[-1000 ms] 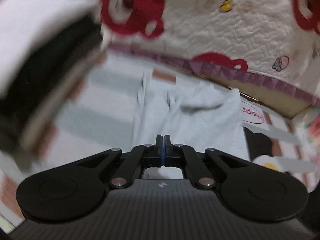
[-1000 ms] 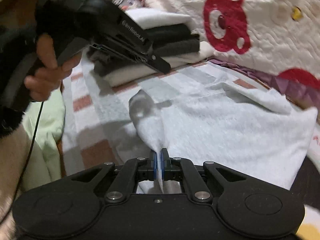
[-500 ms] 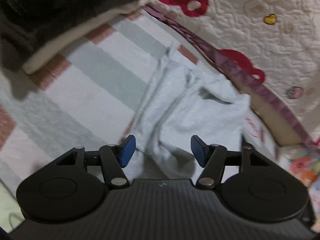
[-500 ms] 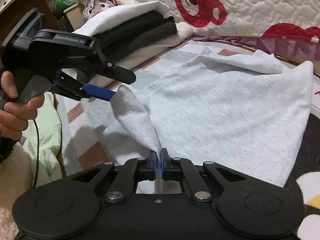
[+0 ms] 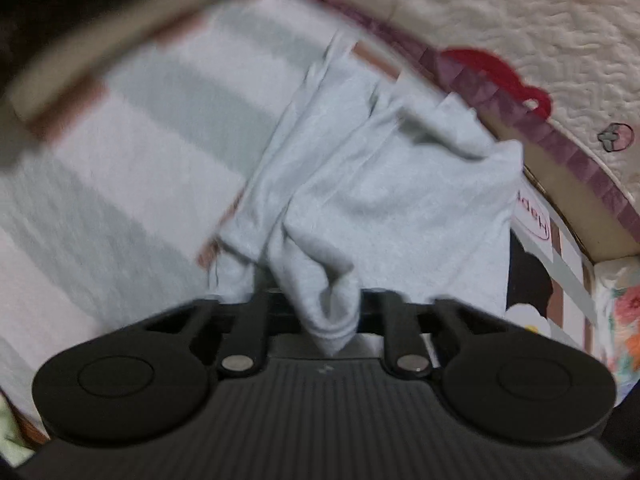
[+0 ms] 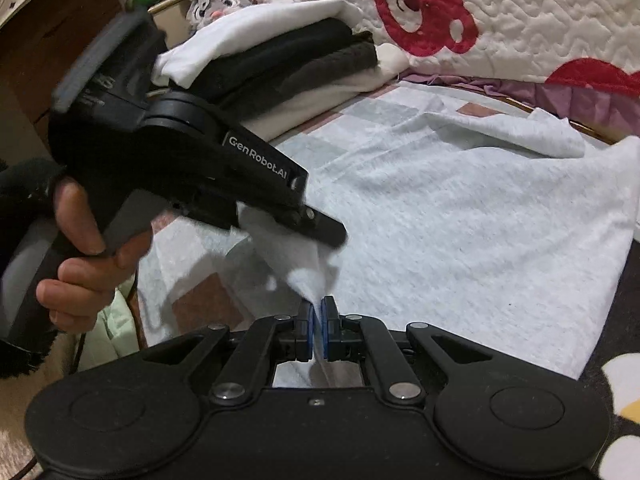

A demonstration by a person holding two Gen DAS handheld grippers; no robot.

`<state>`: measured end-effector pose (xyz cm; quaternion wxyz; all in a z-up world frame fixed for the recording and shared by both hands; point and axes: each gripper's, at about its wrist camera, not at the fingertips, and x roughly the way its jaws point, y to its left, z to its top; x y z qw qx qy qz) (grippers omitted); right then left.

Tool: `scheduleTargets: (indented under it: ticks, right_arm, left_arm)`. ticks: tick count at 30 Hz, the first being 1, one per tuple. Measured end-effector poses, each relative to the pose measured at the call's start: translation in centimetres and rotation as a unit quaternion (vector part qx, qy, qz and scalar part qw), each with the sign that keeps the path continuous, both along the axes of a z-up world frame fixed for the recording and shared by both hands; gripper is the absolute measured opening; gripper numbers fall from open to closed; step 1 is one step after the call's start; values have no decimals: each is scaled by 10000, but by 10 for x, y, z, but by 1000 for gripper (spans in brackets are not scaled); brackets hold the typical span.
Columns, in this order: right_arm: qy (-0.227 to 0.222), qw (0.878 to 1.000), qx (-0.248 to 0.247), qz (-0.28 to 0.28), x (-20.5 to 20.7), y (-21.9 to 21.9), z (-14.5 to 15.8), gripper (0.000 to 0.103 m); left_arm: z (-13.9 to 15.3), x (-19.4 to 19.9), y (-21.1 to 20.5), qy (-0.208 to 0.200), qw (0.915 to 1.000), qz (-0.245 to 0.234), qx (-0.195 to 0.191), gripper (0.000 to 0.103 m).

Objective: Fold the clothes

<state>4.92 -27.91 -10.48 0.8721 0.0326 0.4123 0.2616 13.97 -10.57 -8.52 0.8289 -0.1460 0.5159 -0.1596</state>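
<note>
A light grey garment (image 6: 460, 220) lies spread on the striped sheet (image 5: 120, 200), also seen in the left wrist view (image 5: 400, 208). Its near end, a ribbed cuff (image 5: 336, 320), is lifted off the sheet. My left gripper (image 5: 326, 308) is shut on that bunched end; the fabric hides its fingertips. In the right wrist view a hand (image 6: 80, 248) holds that gripper, with cloth hanging under its finger (image 6: 320, 232). My right gripper (image 6: 318, 328) is shut on the same raised fold just below, blue pads pinching a thin edge.
A stack of folded white, black and grey clothes (image 6: 288, 56) sits at the far left of the bed. A quilt with red bears (image 6: 520, 20) rises behind. Pale green cloth (image 6: 120, 332) lies at the near left, and a dark flowered mat (image 6: 624, 380) at the right.
The left gripper, shut and empty a second ago, opened, came down to the raised fold and closed on it. The right gripper has kept its hold throughout.
</note>
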Motion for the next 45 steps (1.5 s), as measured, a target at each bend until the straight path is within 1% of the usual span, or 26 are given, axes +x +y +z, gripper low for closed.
scheduleTargets:
  ticks: [3,4,5,6,9,11,12,14,16,17,18,19,21,24,27,30,33,35,36,37,38,39,40,41,43,45]
  right_arm:
    - [-3,9963,-773,368,-12,6,18,9]
    - [50,9962,-809,312,-17,-1,25,15]
    - [104,9960,-846,256,-23,-9,31,28]
    - [153,9960,-866,163,-26,-18,36,34]
    - [260,9958,-799,-353,-27,-55,50,36]
    - [276,9943,-580,-847,-23,-81,61,36]
    - [287,9928,-439,-1080,-22,-93,66,37]
    - [343,9886,-47,-1462,-21,-113,68,39]
    - [514,9847,264,-1646,-22,-122,59,39]
    - [597,9839,300,-1655,-22,-121,53,39]
    - [656,9838,270,-1644,-22,-118,47,39]
    - [668,9849,112,-1596,-21,-110,43,39]
    - [612,9875,-209,-1435,-21,-92,39,39]
    - [394,9918,-423,-1136,-22,-73,41,39]
    - [286,9935,-624,-912,-20,-63,36,39]
    - [558,9921,-788,-798,-16,-62,20,38]
    - [915,9880,-1018,-710,-14,-61,6,38]
    - [932,9873,-1130,-614,-14,-59,5,38]
    - [948,9868,-1190,-562,-15,-57,4,38]
    - [978,9860,-1257,-499,-15,-55,2,39]
    - [1009,9851,-1324,-436,-15,-52,1,39]
    - [1013,9842,-1401,-375,-15,-49,-1,40]
    - [986,9835,-1483,-324,-16,-46,-1,40]
    - [998,9827,-1536,-285,-17,-44,1,40]
    - [1081,9810,-1598,-201,-17,-42,5,41]
    - [1068,9836,-1425,-298,-19,-48,15,39]
  left_arm:
    - [20,-13,-9,-590,9972,-236,397,6]
    - [27,-17,-13,-787,9950,-315,529,6]
    - [31,-20,-14,-880,9938,-356,584,6]
    - [30,-19,-13,-830,9945,-347,533,6]
    - [27,-15,-4,-619,9978,-194,129,6]
    - [25,-12,2,-517,9986,-96,-62,6]
    - [25,-12,3,-534,9985,-75,-90,5]
    - [31,-18,0,-775,9969,-122,45,5]
    - [39,-24,-3,-931,9956,-128,48,5]
    - [40,-25,-3,-908,9958,-108,-48,5]
    - [39,-24,1,-786,9966,-72,-242,5]
    - [38,-24,4,-695,9971,-49,-321,5]
    - [33,-24,5,-605,9980,-40,-158,5]
    - [28,-25,7,-519,9986,-40,101,5]
    - [27,-21,-1,-530,9966,-361,509,5]
    - [9,-12,-8,-200,9920,-762,989,14]
    - [7,-11,-5,-212,9862,-789,1443,20]
    - [5,-10,-2,-220,9811,-806,1744,21]
    - [5,-10,-1,-223,9783,-815,1894,24]
    - [4,-9,0,-227,9752,-823,2043,43]
    - [2,-8,2,-202,9726,-809,2172,53]
    - [1,-5,7,-129,9736,-763,2147,54]
    - [3,-2,11,-49,9782,-716,1950,48]
    - [7,-2,13,-74,9791,-737,1892,48]
    - [23,-8,6,-420,9705,-964,2168,47]
    - [38,-13,0,-841,9647,-1224,2174,48]
